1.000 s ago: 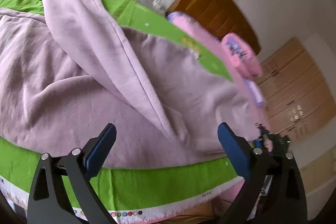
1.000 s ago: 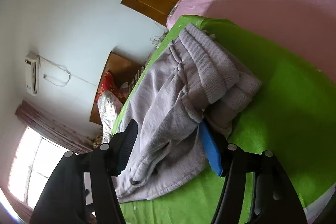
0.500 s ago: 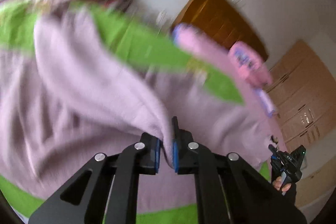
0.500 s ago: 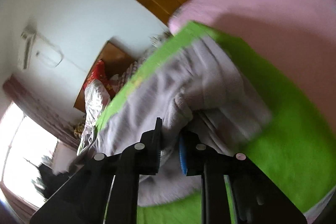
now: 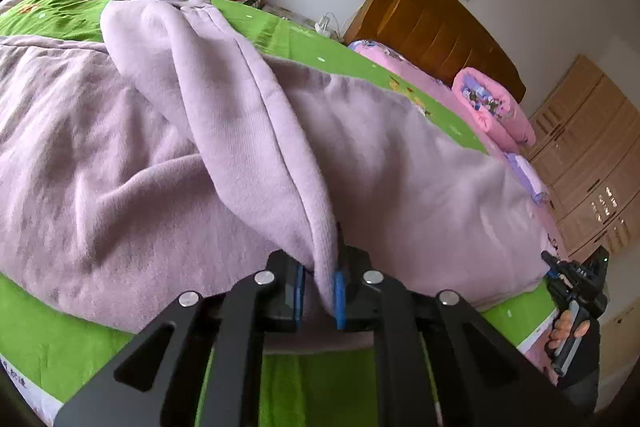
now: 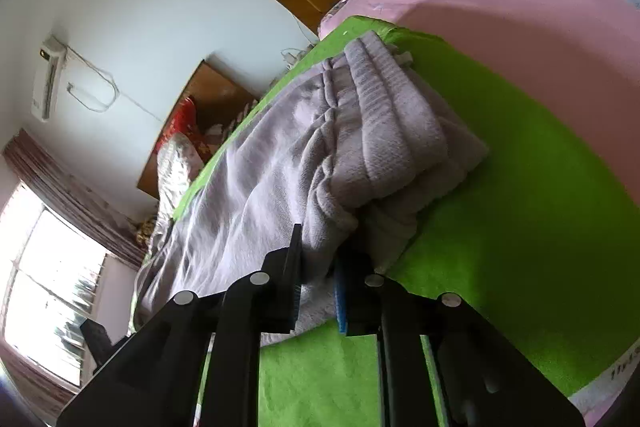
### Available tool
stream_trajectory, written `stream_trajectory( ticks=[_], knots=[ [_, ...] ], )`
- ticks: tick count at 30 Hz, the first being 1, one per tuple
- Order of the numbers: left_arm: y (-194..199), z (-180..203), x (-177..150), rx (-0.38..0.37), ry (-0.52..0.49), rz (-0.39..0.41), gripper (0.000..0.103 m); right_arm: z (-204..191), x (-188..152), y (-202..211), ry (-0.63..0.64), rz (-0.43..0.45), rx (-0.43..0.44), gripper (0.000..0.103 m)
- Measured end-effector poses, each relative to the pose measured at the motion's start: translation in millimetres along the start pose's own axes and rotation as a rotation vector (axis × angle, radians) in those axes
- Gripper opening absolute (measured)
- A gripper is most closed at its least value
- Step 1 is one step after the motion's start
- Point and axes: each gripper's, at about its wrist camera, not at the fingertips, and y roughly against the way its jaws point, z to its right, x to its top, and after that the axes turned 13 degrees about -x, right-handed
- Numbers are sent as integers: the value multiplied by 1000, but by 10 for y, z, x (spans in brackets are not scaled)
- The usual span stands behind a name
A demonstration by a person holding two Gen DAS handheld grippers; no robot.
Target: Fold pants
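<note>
Both grippers, spread wide a second ago, have since closed on cloth. Bottom centre of the left wrist view: left gripper, blue pads pinching the raised fold edge of the soft lilac fleece pants; the log puts its jaws easing very slightly open, yet cloth sits pressed between them. Bottom centre of the right wrist view: right gripper pressed together on a bunched edge just below the ribbed waistband. Likely reason for the two holds: one end each, so the garment can be lifted and doubled over. Pants lie spread on the bright green bedsheet, filling mid-frame; fold not yet made, by my reading. Lower right of the left view: a person's hand on the other gripper's handle. Farther, upper right: rolled pink quilt, wooden headboard, pale wardrobe.
</note>
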Motion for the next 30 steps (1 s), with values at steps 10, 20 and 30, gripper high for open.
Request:
stream_trajectory(
  ticks=[10, 20, 30],
  knots=[
    [-24, 116, 33, 4, -54, 3, 10, -133, 34, 53, 43, 47, -39, 17],
    [-94, 44, -59, 14, -36, -40, 11, 54, 1, 0, -5, 34, -34, 10],
    [13, 72, -46, -30, 14, -13, 52, -122, -151, 193, -54, -14, -2, 63]
  ],
)
